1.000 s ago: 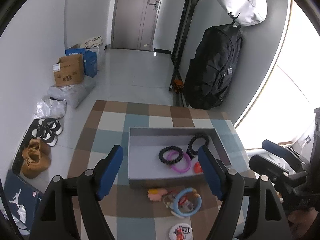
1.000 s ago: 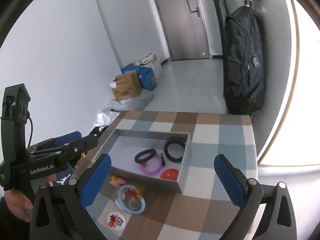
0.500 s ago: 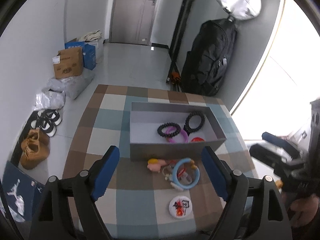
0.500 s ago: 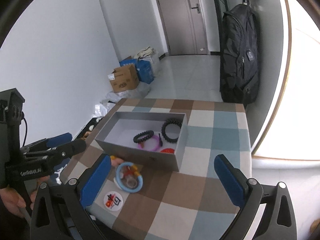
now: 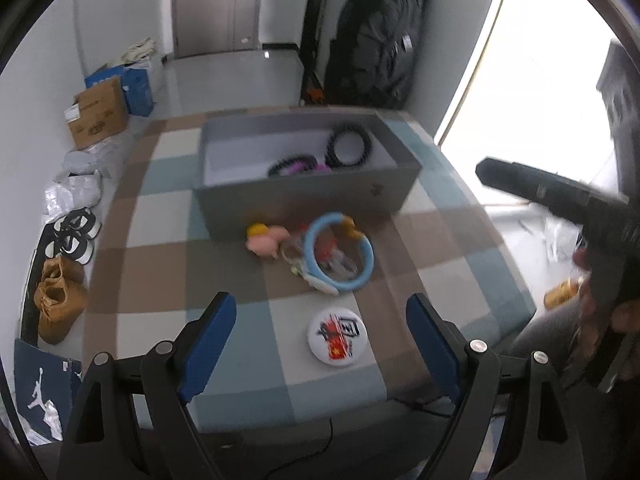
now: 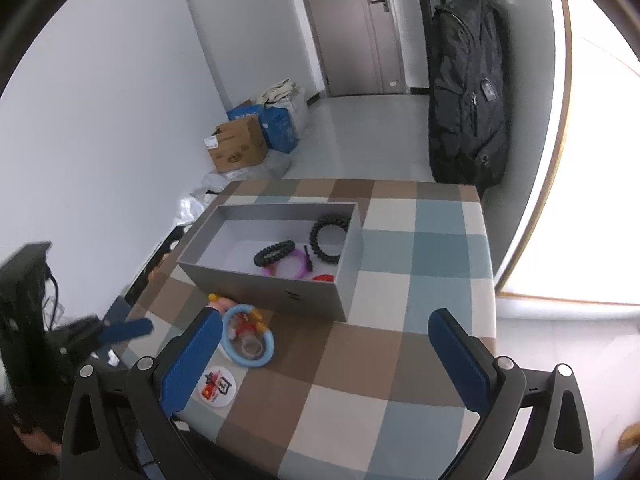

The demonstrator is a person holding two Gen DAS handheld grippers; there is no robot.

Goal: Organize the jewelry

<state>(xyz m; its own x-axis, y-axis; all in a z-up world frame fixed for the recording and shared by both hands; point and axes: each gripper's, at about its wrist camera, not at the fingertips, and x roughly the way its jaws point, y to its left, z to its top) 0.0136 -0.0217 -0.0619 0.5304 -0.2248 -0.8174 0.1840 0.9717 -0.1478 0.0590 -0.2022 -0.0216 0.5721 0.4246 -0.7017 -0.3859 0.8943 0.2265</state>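
Badge lies on table between left gripper's spread fingers.

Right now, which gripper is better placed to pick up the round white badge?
Left. The left gripper is open with the white badge between its fingers; the right gripper points past it.

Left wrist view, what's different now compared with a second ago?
The left claw has pulled back from the grey box toward the table's near edge, open and empty; it now frames the round white badge. The right claw also backed off, open. The light blue ring, pink toy and the black bracelets in the box stayed put.
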